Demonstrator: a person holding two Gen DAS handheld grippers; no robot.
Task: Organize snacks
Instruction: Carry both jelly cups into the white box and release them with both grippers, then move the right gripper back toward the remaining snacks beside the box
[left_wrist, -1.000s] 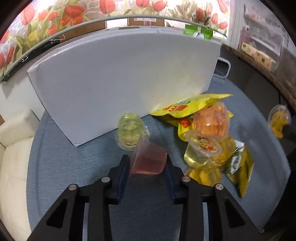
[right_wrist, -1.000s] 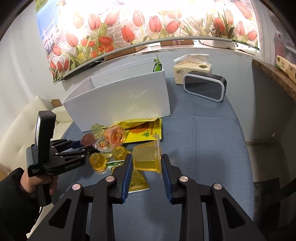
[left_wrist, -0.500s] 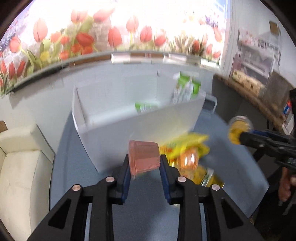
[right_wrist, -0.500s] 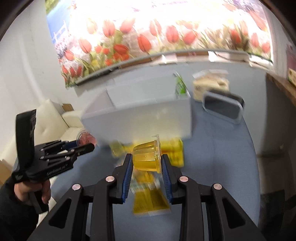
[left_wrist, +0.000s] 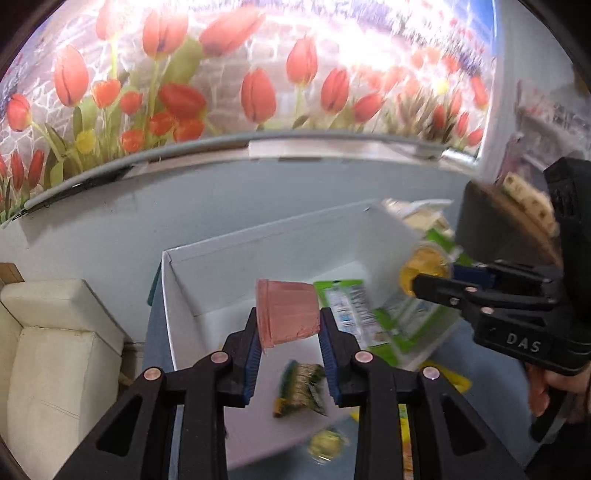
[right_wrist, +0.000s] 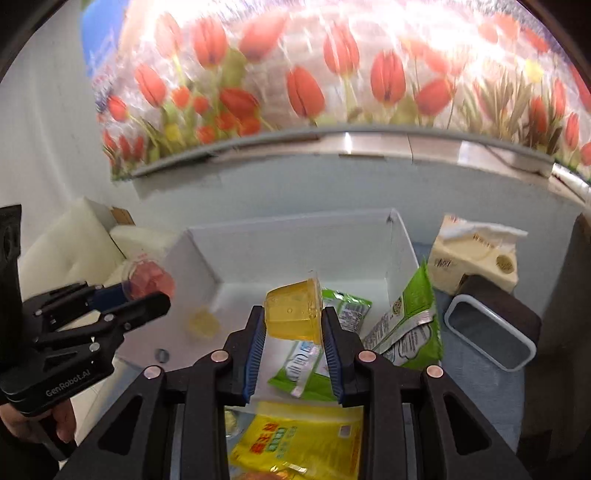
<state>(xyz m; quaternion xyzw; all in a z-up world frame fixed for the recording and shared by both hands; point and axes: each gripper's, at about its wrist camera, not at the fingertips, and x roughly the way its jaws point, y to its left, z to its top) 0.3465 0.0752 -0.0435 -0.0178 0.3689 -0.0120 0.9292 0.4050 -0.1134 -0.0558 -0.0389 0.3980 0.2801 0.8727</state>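
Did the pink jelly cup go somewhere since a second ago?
Yes. The pink jelly cup, squeezed in the left gripper, went up from the table beside the white box and now hangs over its open top.

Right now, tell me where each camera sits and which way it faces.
Left wrist: rides behind the left tongs, angled down into the white box; shows its own black fingers clamping a pink jelly cup, plus the right tongs and a hand.
Right wrist: rides behind the right tongs, angled down into the same box; its fingers clamp a yellow jelly cup; left tongs at left.
Shared: box, green packets, both cups, tulip mural.
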